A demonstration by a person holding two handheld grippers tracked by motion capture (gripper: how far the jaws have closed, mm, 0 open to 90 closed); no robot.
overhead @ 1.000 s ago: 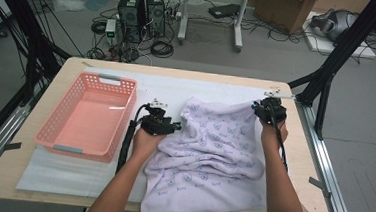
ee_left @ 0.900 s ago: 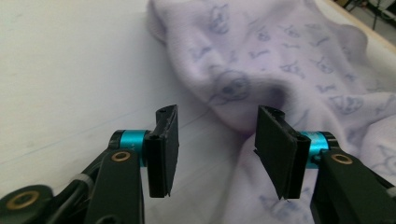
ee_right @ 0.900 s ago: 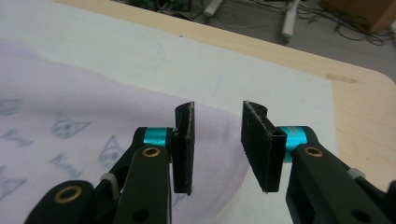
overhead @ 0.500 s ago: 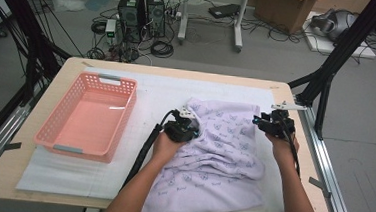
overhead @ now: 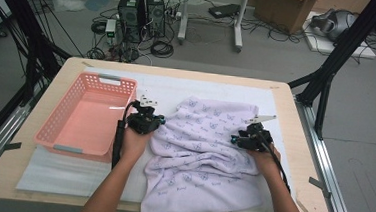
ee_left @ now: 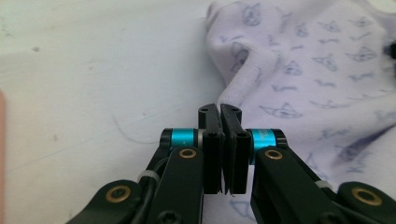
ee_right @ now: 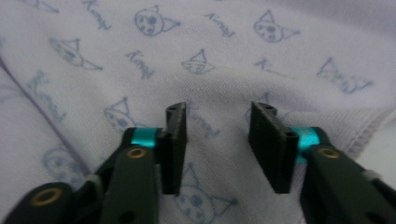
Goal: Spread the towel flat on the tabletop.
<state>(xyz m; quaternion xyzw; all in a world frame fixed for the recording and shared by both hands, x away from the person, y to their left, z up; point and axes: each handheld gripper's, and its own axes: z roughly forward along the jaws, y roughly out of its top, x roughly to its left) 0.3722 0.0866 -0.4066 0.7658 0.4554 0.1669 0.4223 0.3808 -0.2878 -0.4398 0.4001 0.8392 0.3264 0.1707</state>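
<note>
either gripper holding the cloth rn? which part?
Neither. Left gripper is shut on nothing beside the lilac cloth; right gripper is open above it.

Small blue cursive word I saw repeated between cat-face prints on the lilac blanket (ee_right: pixel 224 56), too blurred for me to read, no other lettering legible

Overhead forward-down view plus two close claw-mounted views, sharing the lilac cloth (overhead: pixel 208 152).

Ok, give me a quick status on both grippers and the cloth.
Left gripper shut on nothing, beside the cloth. Right gripper open over its right edge, not gripping. Cloth rumpled on the table. Nothing in the way.
</note>
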